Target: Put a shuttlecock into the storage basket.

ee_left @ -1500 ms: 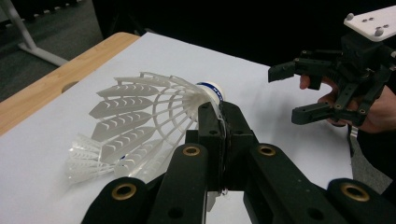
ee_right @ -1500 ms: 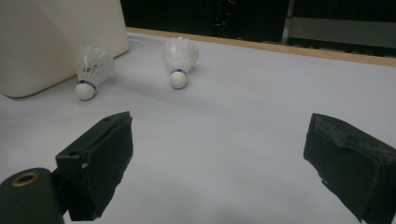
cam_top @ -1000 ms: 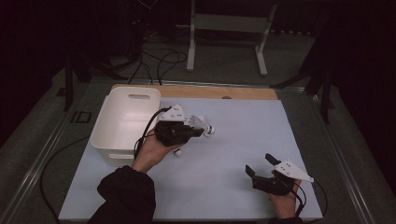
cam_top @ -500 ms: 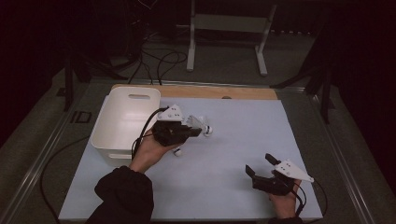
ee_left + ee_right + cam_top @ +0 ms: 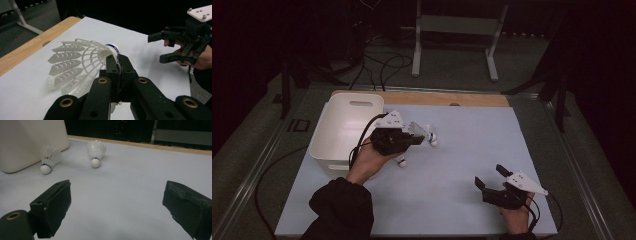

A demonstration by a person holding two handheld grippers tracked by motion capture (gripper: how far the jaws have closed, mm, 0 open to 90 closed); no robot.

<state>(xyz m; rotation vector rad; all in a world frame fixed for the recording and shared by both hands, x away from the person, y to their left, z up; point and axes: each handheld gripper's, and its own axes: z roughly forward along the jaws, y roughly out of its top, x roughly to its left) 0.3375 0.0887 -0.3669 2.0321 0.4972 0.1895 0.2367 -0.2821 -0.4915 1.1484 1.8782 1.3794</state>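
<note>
Dim room, dark grey floor (image 5: 452, 70) beyond the desk's far edge, white metal stand (image 5: 457, 30) on two feet, black cables (image 5: 382, 65) looped near the far left corner, black surroundings, light falling on the desk (image 5: 472, 145).

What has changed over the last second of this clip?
Very little. The left gripper, shut on a shuttlecock, has edged slightly toward the white bin. The right gripper stays open near the table's front edge, and the two shuttlecocks on the table have not moved.
</note>
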